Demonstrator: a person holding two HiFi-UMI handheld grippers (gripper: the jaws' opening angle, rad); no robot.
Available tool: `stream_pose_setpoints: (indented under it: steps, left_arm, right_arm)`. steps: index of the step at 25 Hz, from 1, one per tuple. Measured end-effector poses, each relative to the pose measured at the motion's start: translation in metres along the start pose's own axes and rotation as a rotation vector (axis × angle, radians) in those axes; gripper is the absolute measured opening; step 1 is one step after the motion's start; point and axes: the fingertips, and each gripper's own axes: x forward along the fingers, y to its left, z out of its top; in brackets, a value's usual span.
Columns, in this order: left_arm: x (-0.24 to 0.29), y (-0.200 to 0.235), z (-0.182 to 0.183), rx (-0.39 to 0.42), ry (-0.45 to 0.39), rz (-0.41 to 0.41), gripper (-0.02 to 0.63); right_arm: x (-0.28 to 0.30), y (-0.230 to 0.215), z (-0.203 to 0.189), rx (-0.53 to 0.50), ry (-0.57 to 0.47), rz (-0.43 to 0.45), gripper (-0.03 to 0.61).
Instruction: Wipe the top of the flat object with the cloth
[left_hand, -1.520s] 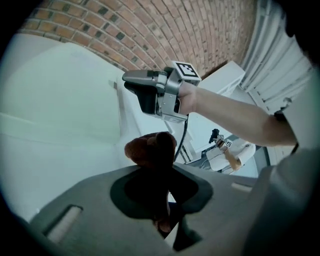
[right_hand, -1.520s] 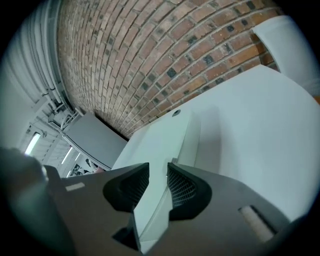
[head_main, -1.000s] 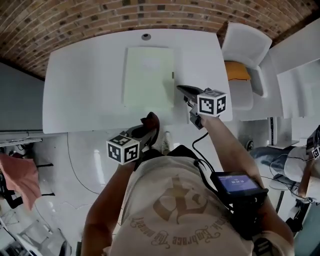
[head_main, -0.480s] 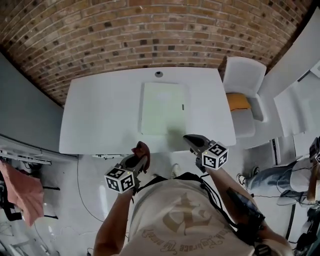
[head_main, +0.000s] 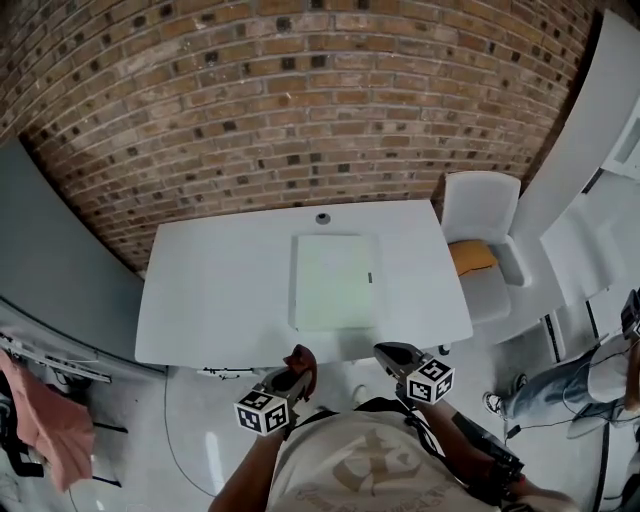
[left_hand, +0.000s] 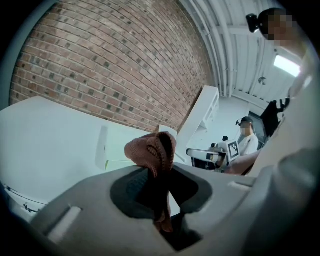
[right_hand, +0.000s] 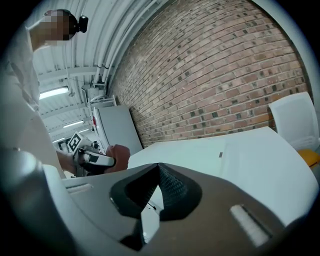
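Note:
A pale green flat board lies on the white table, near its middle; it also shows as the flat board and the flat board. My left gripper is shut on a reddish-brown cloth, which bunches up above the jaws as the cloth. It hangs short of the table's near edge. My right gripper is shut with nothing in it, also off the table, just before the near edge. From the right gripper view the left gripper with the cloth shows at the left.
A brick wall runs behind the table. A white chair with an orange cushion stands at the table's right end. A small round fitting sits at the table's far edge. Another person sits far to the right.
Both grippers have drawn back from the board and off the table's near edge. The head view has pulled away, so table and wall appear farther off.

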Motion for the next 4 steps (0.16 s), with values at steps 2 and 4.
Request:
stream_pose_setpoints:
  steps: [2,4]
  left_arm:
    - [-0.0022,-0.003,-0.0019,-0.005,0.008,-0.006,0.074]
    - [-0.0054,-0.0058,-0.0041,-0.011,0.018,-0.011,0.074]
  right_arm:
    - [0.0,0.0048,-0.0019,0.005,0.009,-0.003,0.006]
    - [0.0,0.01,-0.003,0.014,0.015,-0.006,0.006]
